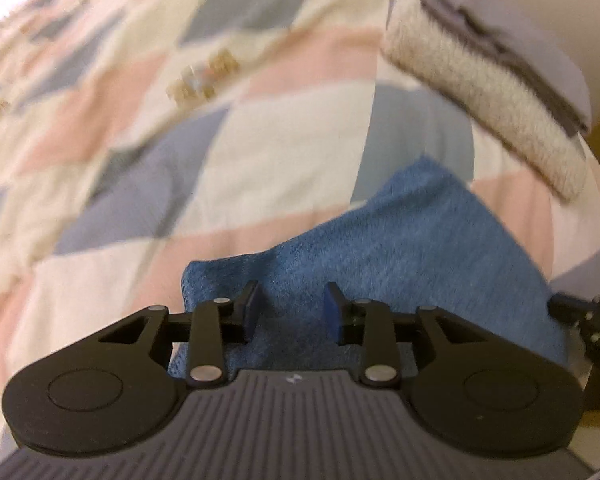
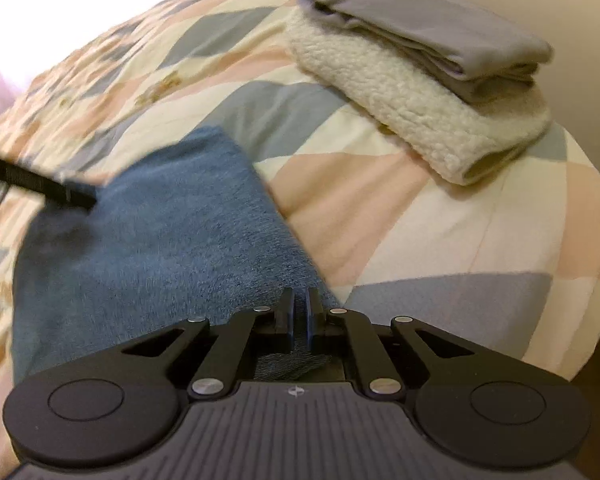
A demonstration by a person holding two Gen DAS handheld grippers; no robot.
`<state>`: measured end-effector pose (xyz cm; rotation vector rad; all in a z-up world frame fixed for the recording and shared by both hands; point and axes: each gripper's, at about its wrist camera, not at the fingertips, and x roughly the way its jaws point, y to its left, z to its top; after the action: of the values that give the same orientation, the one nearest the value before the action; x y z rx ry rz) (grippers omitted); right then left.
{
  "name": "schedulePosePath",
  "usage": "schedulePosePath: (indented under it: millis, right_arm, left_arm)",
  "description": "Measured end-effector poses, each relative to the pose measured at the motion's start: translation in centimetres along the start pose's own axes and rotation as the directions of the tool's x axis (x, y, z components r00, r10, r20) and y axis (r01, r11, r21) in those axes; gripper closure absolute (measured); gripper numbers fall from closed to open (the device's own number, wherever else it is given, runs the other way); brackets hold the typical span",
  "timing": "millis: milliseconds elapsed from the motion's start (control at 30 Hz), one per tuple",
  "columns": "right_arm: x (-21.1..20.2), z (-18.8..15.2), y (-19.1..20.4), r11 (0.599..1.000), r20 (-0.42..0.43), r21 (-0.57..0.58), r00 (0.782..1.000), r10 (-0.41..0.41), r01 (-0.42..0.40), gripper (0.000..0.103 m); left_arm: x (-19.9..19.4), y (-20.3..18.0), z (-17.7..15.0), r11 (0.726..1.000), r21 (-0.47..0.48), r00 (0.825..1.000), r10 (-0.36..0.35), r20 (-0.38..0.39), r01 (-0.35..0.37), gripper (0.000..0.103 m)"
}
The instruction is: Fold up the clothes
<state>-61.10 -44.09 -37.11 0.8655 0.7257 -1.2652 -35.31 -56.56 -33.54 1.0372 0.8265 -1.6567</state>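
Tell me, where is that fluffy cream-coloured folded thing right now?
In both views the cream fleece lies folded at the upper right of the patchwork quilt, under a folded grey garment and beyond the blue towel.

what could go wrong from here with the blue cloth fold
1. The right gripper pinches only the edge of the blue cloth, so that edge may slip free.
2. The left gripper stands open over the cloth, holding nothing, so that side may sag and skew the fold.
3. A wide swing might knock the grey garment off the cream fleece.
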Motion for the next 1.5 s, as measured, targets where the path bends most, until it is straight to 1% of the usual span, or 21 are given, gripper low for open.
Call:
schedulePosePath:
  millis: [67,200,233,300,433,500,533,567,600,700,800,833,867,900,1000,1067,1167,1233,1333,1400,1500]
  right_arm:
    - [0.0,0.2,-1.0,0.999,-0.010,0.006,0.999,0.053,-0.053,0.095]
    - [-0.4,1.5,-2.8,0.987,-0.060,-0.023,0.986,0.157,-0.159,0.095]
    - [-1.0,2.1,-3.0,0.984,-0.059,-0.051,0.984,0.167,-0.170,0.095]
    - [-2.4,3.3,-3.2,0.977,-0.042,-0.123,0.985,0.168,-0.172,0.086]
    - [-6.9,7.4,-4.0,0.948,0.097,-0.295,0.983,0.154,-0.119,0.081]
    - [-9.3,10.5,-4.9,0.930,0.195,-0.360,0.969,0.154,-0.075,0.074]
    - [-10.4,12.3,-5.5,0.922,0.242,-0.385,0.958,0.153,-0.050,0.065]
    - [-11.3,14.3,-6.3,0.917,0.278,-0.398,0.949,0.152,-0.030,0.057]
    - [-12.1,16.4,-7.1,0.913,0.309,-0.407,0.939,0.150,-0.012,0.055]
    - [-12.3,22.7,-9.9,0.924,0.304,-0.381,0.941,0.149,-0.024,0.055]
    - [-10.4,27.6,-12.1,0.943,0.245,-0.330,0.960,0.132,-0.046,0.055]
    - [-9.4,28.8,-12.5,0.949,0.211,-0.309,0.969,0.129,-0.059,0.055]
    - [-8.3,29.6,-12.8,0.958,0.173,-0.278,0.977,0.125,-0.073,0.055]
    - [-7.3,30.3,-13.1,0.966,0.133,-0.243,0.984,0.122,-0.086,0.055]
    - [-4.8,30.5,-13.6,0.987,0.045,-0.144,0.996,0.073,-0.066,0.055]
    - [-3.7,29.5,-14.0,0.995,0.005,-0.083,0.998,0.062,-0.061,0.055]
    - [-3.4,26.8,-13.4,0.992,-0.013,-0.059,0.994,0.110,-0.111,0.055]
    - [-4.1,24.5,-12.3,0.979,-0.012,-0.078,0.983,0.186,-0.186,0.055]
    - [-5.5,20.5,-10.4,0.956,-0.031,-0.119,0.963,0.266,-0.268,0.053]
    - [-6.0,17.9,-9.3,0.947,-0.057,-0.150,0.958,0.279,-0.285,0.052]
    - [-6.5,14.1,-8.3,0.940,-0.097,-0.148,0.950,0.296,-0.308,0.052]
  left_arm:
    - [-2.1,-0.6,-0.2,0.999,-0.030,0.999,0.029,0.025,-0.029,0.072]
    - [-4.8,-1.0,-2.2,0.976,-0.162,0.990,0.139,-0.035,-0.143,0.071]
    - [-5.5,-0.9,-2.8,0.965,-0.201,0.986,0.161,-0.055,-0.168,0.071]
    - [-7.9,-0.7,-4.1,0.935,-0.286,0.977,0.199,-0.073,-0.212,0.071]
    - [-15.3,-0.2,-6.1,0.859,-0.409,0.948,0.315,-0.051,-0.308,0.068]
    - [-19.7,0.5,-6.8,0.820,-0.445,0.921,0.388,-0.030,-0.360,0.067]
    - [-21.9,0.8,-7.0,0.801,-0.455,0.904,0.428,-0.020,-0.389,0.065]
    - [-24.4,1.1,-7.2,0.780,-0.455,0.878,0.478,-0.013,-0.431,0.063]
    - [-26.8,1.4,-7.2,0.758,-0.450,0.851,0.525,-0.008,-0.472,0.063]
    - [-33.5,2.0,-7.4,0.698,-0.452,0.783,0.623,0.001,-0.555,0.059]
    - [-38.1,1.6,-6.9,0.672,-0.417,0.743,0.669,-0.011,-0.612,0.053]
    - [-39.1,1.2,-6.5,0.670,-0.400,0.738,0.675,-0.024,-0.626,0.046]
    - [-39.5,0.8,-6.1,0.673,-0.390,0.741,0.670,-0.039,-0.629,0.038]
    - [-39.9,0.4,-5.7,0.677,-0.380,0.746,0.664,-0.054,-0.631,0.037]
    - [-39.5,-0.5,-4.7,0.719,-0.363,0.791,0.604,-0.096,-0.593,0.037]
    - [-38.7,-1.2,-4.2,0.746,-0.353,0.817,0.565,-0.113,-0.564,0.037]
    - [-35.7,-2.7,-5.5,0.760,-0.399,0.844,0.531,-0.073,-0.513,0.034]
    - [-32.9,-3.3,-7.4,0.745,-0.477,0.869,0.487,-0.090,-0.467,0.034]
    - [-27.8,-4.2,-10.6,0.689,-0.607,0.909,0.389,-0.152,-0.396,0.035]
    - [-24.7,-5.3,-12.3,0.654,-0.640,0.910,0.359,-0.206,-0.403,0.036]
    - [-21.6,-6.7,-14.0,0.632,-0.666,0.917,0.311,-0.252,-0.397,0.036]
